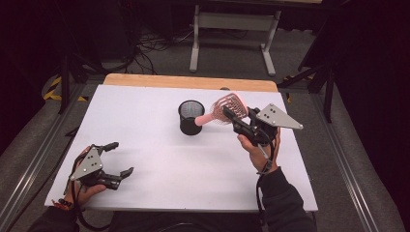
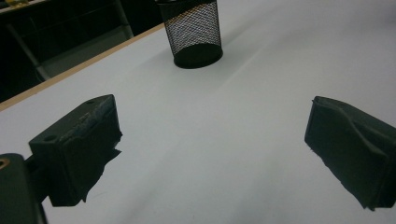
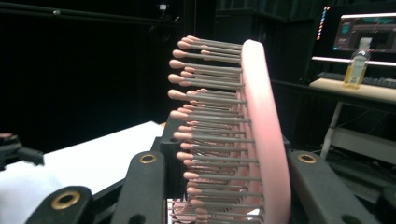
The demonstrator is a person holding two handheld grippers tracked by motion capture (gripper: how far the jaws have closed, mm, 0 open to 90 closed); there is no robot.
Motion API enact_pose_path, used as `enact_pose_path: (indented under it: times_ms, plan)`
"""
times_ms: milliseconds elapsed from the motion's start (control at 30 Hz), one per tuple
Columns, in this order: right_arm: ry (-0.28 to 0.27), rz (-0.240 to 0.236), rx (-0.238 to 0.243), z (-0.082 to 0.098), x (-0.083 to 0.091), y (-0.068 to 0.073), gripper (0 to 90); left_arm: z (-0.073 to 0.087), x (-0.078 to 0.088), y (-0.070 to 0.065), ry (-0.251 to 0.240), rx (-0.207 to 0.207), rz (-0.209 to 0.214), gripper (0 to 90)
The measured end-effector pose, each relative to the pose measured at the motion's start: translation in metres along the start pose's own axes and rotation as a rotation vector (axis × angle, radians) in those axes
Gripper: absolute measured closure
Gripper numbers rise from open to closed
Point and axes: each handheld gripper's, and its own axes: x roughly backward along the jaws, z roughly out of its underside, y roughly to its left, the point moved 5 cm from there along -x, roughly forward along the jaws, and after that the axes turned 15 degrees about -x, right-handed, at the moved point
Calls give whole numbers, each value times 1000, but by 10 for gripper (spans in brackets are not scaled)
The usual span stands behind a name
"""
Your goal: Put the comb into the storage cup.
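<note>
A pink hairbrush [image 1: 227, 107] is held above the white table [image 1: 159, 164], with my right gripper [image 1: 235, 117] shut on its bristled head. Its handle slants down to the left, and the tip is at the rim of a black mesh cup [image 1: 190, 117]. In the right gripper view the hairbrush [image 3: 252, 130] stands upright between the two black jaws of that gripper [image 3: 229, 191], bristles facing left. My left gripper [image 1: 122, 157] rests low at the table's near left, open with nothing between its fingers. In the left gripper view the mesh cup [image 2: 194, 32] stands far ahead of the open gripper [image 2: 210, 135].
The table's wooden far edge [image 1: 188, 81] runs behind the cup. A white desk frame [image 1: 232, 21] stands on the floor beyond. In the right gripper view, a bottle [image 3: 357, 65] stands on a far desk under a lit monitor [image 3: 369, 32].
</note>
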Motion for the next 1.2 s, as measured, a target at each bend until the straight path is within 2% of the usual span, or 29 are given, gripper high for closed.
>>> enact_pose_path:
  times_ms: [300,567,800,900,1000,1067,1133,1200]
  plan:
    - [-11,33,23,-14,-14,-4,633,0,-2,-2,11,-8,14,40]
    - [-23,43,-10,-21,-31,-9,633,0,-2,-2,3,-1,14,46]
    - [-8,65,-12,-22,-49,-12,633,-1,-1,-2,0,-2,11,44]
    - [0,71,-11,-21,-54,-13,633,-1,0,-1,-16,27,18,45]
    - [7,83,-13,-18,-59,-14,633,-2,0,-1,-18,20,9,49]
    - [11,86,-14,-17,-64,-14,633,-2,-1,-2,-24,16,18,49]
    - [16,96,-13,-14,-68,-16,633,-2,-1,-2,-12,-1,16,49]
    - [24,98,-20,-12,-71,-17,633,-2,-1,-3,-14,6,23,48]
